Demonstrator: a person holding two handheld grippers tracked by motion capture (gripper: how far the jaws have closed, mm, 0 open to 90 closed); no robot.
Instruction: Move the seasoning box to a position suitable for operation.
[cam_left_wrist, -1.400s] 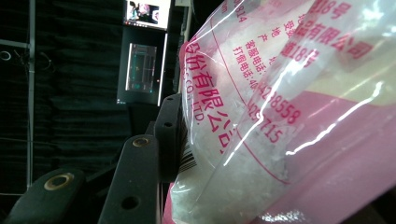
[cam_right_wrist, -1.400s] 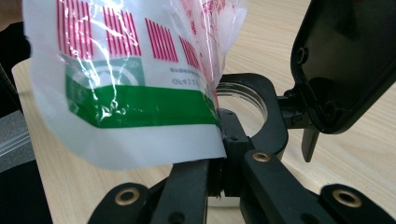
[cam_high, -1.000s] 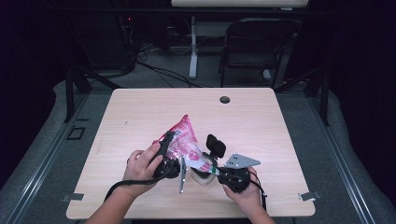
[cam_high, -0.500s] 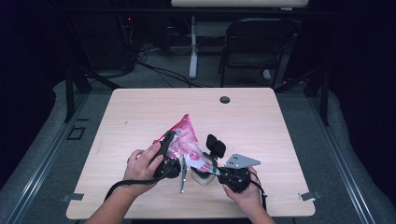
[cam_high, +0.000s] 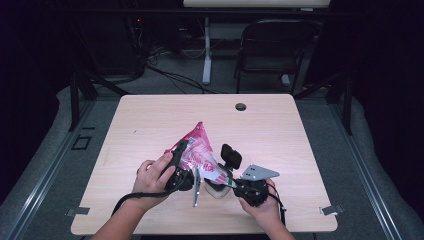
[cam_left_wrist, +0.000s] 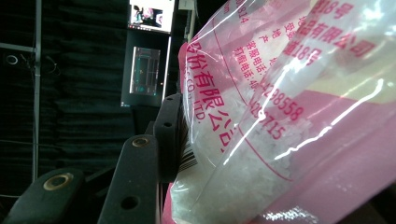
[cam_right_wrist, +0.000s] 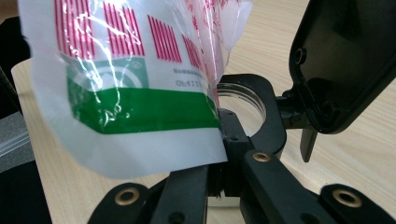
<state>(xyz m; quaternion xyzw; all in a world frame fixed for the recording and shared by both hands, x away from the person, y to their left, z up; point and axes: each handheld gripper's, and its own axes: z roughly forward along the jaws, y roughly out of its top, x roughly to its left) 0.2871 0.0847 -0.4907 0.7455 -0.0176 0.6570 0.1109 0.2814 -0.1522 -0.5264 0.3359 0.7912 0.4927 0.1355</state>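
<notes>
A pink and clear plastic bag (cam_high: 197, 150) with red print is held up over the near middle of the tabletop (cam_high: 300, 135), between the two hands. In the high view it rises to a peak pointing away from the person, its lower end hanging just above the wood.

The left tongs (cam_high: 179, 159) grip the bag from its left side. In the left gripper view one black jaw lies flat against the film beside a barcode, and the bag (cam_left_wrist: 289, 116), holding white grains, bulges across the space where the other jaw would be; the tongs pinch the bag, set partway apart around its bulk.

The right tongs (cam_high: 224, 176) hold the bag's lower corner. In the right gripper view the jaws are pressed together on the edge of the white and green printed end of the bag (cam_right_wrist: 140, 93), which hangs out to the left above the jaws.

Just beyond those jaws stands a black jar (cam_right_wrist: 252, 112) with a round open mouth, its hinged lid (cam_right_wrist: 345, 60) tipped up and back. In the high view the lid (cam_high: 231, 156) stands just right of the bag.
</notes>
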